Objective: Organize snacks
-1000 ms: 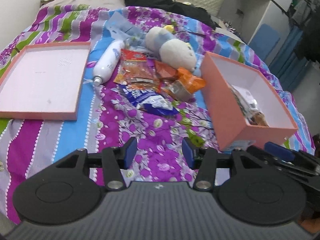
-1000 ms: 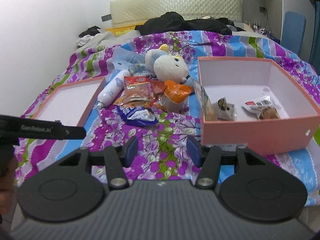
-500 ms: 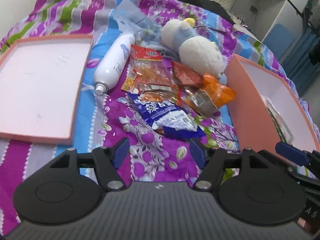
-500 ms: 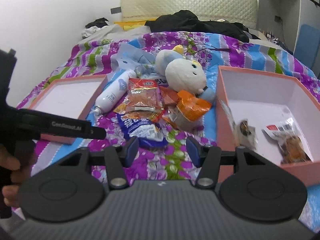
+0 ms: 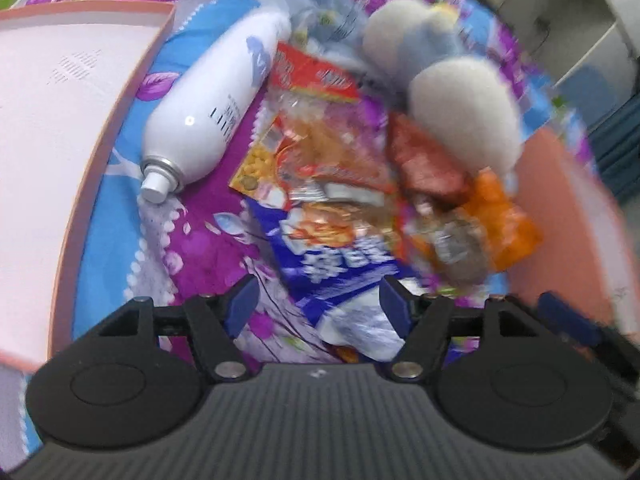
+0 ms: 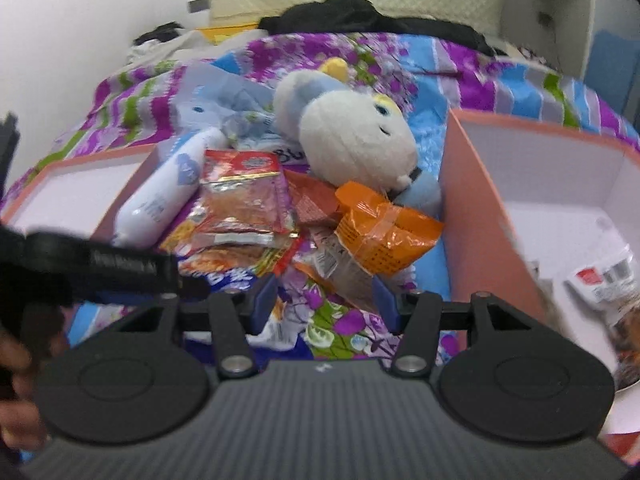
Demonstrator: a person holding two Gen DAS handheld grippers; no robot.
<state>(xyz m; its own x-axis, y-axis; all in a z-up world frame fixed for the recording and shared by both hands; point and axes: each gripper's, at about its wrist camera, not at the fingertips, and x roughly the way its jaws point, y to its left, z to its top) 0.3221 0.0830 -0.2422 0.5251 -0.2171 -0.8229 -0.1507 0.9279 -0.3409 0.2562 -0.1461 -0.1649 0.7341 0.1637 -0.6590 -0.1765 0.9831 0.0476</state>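
Note:
A heap of snack packets lies on the flowered bedspread. My left gripper (image 5: 319, 306) is open and low over the heap, with the near end of a blue-and-white packet (image 5: 340, 276) between its fingers; the pads do not press on it. Beyond it lie a red-topped clear packet (image 5: 316, 152), a brown-red packet (image 5: 424, 160) and an orange packet (image 5: 492, 224). My right gripper (image 6: 325, 300) is open and empty, just short of the orange packet (image 6: 380, 232). The pink box (image 6: 480, 208) on the right holds a few packets (image 6: 604, 280).
A white spray bottle (image 5: 212, 108) lies left of the heap beside the pink box lid (image 5: 60, 100). A plush toy (image 6: 352, 136) sits behind the snacks. The left gripper's black body (image 6: 120, 268) and a hand (image 6: 16, 360) cross the right wrist view at the left.
Both grippers have moved forward and down towards the snack heap. The left jaws have widened, and the blue-and-white packet now lies between them. The right jaws are unchanged.

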